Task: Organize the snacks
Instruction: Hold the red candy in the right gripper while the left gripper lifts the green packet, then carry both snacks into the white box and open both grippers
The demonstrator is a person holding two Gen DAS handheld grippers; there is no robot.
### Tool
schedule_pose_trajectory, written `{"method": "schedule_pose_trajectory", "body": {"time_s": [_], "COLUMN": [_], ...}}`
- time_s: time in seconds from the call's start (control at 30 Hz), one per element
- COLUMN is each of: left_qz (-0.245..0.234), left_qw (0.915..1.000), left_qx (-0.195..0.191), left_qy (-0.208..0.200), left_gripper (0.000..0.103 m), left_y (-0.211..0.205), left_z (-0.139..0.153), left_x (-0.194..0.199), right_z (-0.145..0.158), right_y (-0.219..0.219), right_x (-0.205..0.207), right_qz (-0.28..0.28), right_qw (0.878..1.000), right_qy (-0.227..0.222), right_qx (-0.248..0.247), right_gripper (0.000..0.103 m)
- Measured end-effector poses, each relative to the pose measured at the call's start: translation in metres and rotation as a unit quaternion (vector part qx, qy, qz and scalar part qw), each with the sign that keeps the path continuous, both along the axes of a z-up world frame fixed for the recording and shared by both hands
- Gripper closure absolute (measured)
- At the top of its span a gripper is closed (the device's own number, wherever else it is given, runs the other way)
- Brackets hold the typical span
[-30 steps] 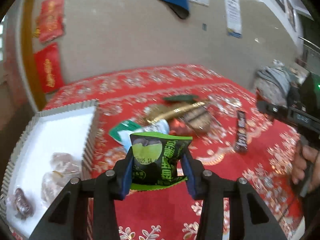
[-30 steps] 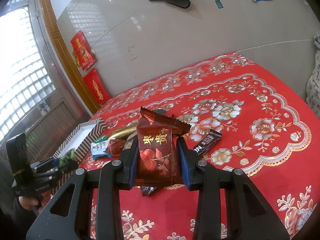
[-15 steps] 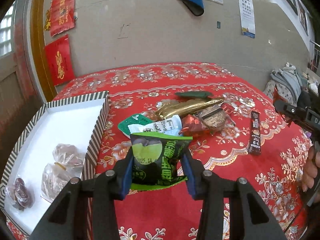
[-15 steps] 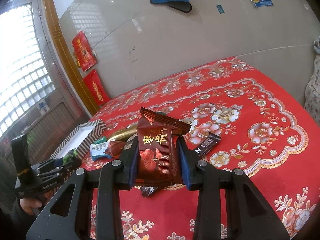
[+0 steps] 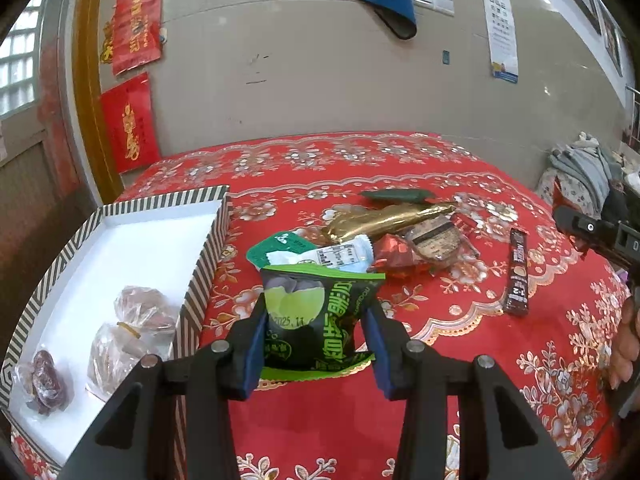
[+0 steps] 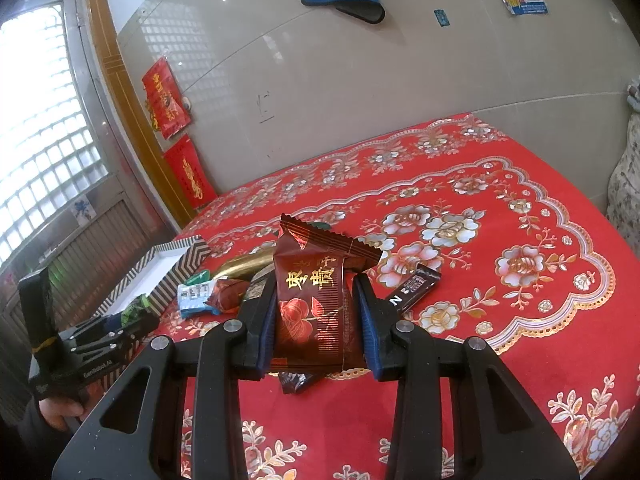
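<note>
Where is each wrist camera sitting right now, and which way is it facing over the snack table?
Left wrist: on the left gripper, facing the far wall over its green snack packet, striped box to its left; the person's right hand shows at right.
Right wrist: on the right gripper, facing the wall and window, clamping a dark red snack packet; the left gripper shows at lower left.
Shared: the gold packet, the dark stick packet and the striped box.

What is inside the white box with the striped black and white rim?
The white box with the striped rim holds two clear bags of brown snacks and one small dark red wrapped snack. The left gripper covers its near corner.
</note>
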State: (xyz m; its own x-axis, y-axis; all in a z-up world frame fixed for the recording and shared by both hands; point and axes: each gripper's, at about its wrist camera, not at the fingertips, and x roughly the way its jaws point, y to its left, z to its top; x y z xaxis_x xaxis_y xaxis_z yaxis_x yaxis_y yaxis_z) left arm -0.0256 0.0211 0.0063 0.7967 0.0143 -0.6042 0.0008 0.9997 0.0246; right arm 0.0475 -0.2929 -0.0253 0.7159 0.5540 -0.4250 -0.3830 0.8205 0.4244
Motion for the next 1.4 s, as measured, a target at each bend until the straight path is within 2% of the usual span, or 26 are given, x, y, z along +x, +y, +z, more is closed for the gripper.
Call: {"method": "schedule_pose_trajectory", "body": {"time_s": [1.17,1.33,1.4], "left_qz": [-0.002,-0.006,-0.003], "left_qw": [0.9998,0.9996,0.9997], "left_qx": [-0.008,-0.015,-0.022], "left_qy": [0.019,0.023,0.012], "left_gripper": [0.056,0.056,0.056], "left_y": [0.005,0.006,0.012], "left_z": [-0.006,-0.005,0.005], "left_x": [0.006,0.006,-0.002], "right_z": [0.000,0.004,0.008], "right_y": [0.001,0.007,0.017], "right_x": [-0.002,0.001,0.001], "right_qz": [0.000,-0.012,-0.011], "right_qw": [1.000,0.999,0.999], "right_qy": [-0.005,-0.003,-0.003], "right_qx": [-0.004,-0.037,-0.047], "right_gripper": [0.068,0.068,0.068]}}
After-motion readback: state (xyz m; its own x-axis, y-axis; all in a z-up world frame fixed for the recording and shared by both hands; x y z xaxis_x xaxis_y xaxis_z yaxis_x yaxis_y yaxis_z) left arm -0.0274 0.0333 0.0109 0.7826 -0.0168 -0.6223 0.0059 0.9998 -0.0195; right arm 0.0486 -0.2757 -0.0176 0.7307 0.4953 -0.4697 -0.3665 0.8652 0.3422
